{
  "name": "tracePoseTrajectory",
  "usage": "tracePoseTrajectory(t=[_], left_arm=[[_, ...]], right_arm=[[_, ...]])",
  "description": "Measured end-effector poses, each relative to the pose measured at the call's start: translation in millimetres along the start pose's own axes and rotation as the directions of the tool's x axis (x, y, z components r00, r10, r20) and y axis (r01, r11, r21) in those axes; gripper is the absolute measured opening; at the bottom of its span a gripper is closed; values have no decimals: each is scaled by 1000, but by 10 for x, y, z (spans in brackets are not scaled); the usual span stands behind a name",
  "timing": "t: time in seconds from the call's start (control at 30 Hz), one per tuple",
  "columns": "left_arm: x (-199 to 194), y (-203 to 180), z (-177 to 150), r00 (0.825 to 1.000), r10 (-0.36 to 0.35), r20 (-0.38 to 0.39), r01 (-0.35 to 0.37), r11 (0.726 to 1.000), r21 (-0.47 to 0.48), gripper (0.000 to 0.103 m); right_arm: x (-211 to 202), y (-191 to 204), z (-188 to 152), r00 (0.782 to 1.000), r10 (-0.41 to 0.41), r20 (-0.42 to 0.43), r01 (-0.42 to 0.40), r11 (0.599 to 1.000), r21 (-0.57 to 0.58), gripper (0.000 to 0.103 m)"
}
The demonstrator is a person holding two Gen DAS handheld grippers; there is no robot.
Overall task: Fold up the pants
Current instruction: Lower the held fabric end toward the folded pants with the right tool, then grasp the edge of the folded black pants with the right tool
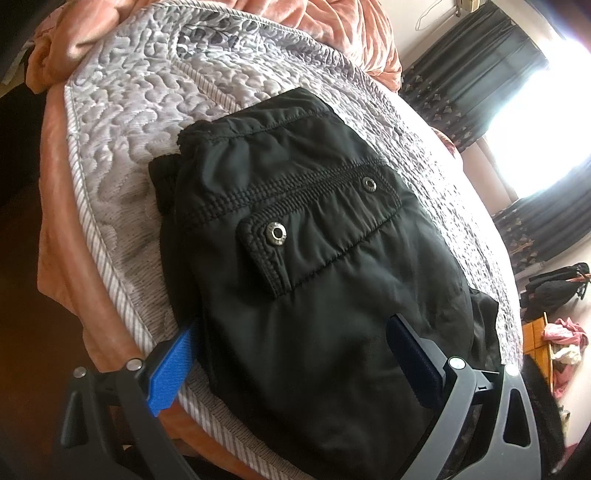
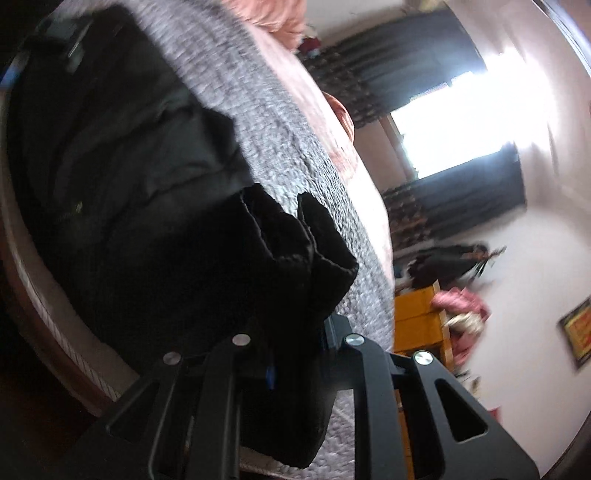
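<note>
Black pants lie folded into a thick bundle on a grey quilted bedspread, with a flap pocket with two metal snaps on top. My left gripper is open, its blue fingers standing on either side of the bundle's near end. In the right wrist view, which is blurred, my right gripper is shut on a bunched edge of the black pants, lifted off the bedspread. The right fingertips are hidden by the cloth.
A pink blanket is heaped at the far end of the bed. The bed's edge runs at the left. A bright window with dark curtains is at the right, with a yellow cabinet and clothes on the floor.
</note>
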State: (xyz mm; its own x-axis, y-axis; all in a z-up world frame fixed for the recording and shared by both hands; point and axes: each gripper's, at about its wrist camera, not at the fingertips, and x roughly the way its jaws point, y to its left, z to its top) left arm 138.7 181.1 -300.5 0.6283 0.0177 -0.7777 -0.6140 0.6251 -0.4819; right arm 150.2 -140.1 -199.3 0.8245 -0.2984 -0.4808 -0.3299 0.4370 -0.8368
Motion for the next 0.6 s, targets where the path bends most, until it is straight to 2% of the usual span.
tracePoseTrajectory(t=[0.17, 0.33, 0.43, 0.53, 0.57, 0.6], left_arm=[[-1, 3, 0, 1000, -4, -2, 4, 1000, 1, 99], [-11, 8, -1, 1000, -11, -5, 11, 1000, 3, 99], [-13, 14, 6, 1000, -13, -7, 13, 1000, 4, 99], [-14, 19, 12, 1000, -16, -8, 16, 1000, 4, 99], [-15, 23, 16, 1000, -18, -9, 18, 1000, 3, 99], [-16, 28, 19, 1000, -20, -9, 20, 1000, 2, 99]], right_arm=[[95, 480, 4, 999, -33, 6, 34, 992, -122, 16], [183, 767, -7, 999, 34, 11, -32, 988, -152, 19], [243, 827, -22, 996, 89, 17, -85, 986, -145, 28], [209, 728, -57, 990, 137, 34, -132, 983, -128, 34], [156, 625, -67, 979, 198, 48, -193, 976, -103, 43], [93, 500, -78, 962, 266, 67, -262, 963, -70, 48]])
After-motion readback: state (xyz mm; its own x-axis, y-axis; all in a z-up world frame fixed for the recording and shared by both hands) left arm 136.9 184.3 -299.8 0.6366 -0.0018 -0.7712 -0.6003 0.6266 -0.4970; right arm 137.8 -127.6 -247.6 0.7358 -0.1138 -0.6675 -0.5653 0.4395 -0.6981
